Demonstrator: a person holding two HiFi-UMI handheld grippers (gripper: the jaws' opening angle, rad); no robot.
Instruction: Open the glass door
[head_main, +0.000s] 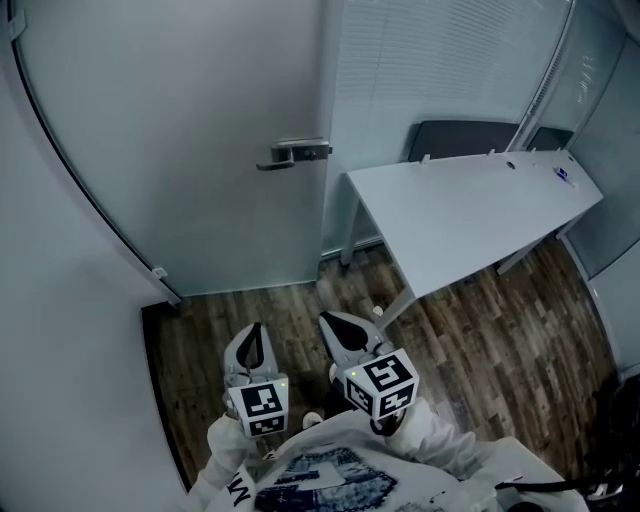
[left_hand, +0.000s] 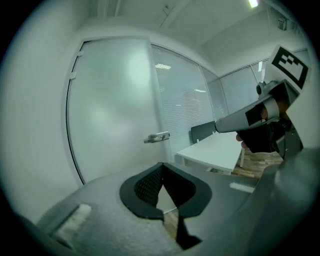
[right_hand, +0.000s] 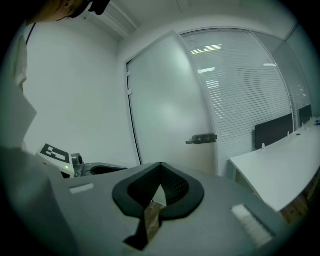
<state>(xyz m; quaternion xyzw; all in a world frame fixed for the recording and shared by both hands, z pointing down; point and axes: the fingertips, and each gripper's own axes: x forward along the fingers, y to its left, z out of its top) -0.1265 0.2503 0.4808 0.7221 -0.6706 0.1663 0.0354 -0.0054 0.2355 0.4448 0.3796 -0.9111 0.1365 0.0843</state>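
Observation:
The frosted glass door (head_main: 180, 150) stands in its frame ahead of me, and its metal lever handle (head_main: 295, 153) is at the door's right edge. Both grippers hang low over the wood floor, well short of the door and touching nothing. My left gripper (head_main: 252, 332) is shut and empty, its tips meeting in the left gripper view (left_hand: 161, 164) and pointing toward the door (left_hand: 110, 110) and handle (left_hand: 157, 136). My right gripper (head_main: 332, 322) is beside it, also shut and empty (right_hand: 160, 164). The handle (right_hand: 202, 139) is far beyond its tips.
A white desk (head_main: 470, 210) juts in from the right, close to the door's handle side, with dark chairs (head_main: 460, 140) behind it. A glass wall with blinds (head_main: 430, 60) runs right of the door. A white wall (head_main: 60, 300) closes the left.

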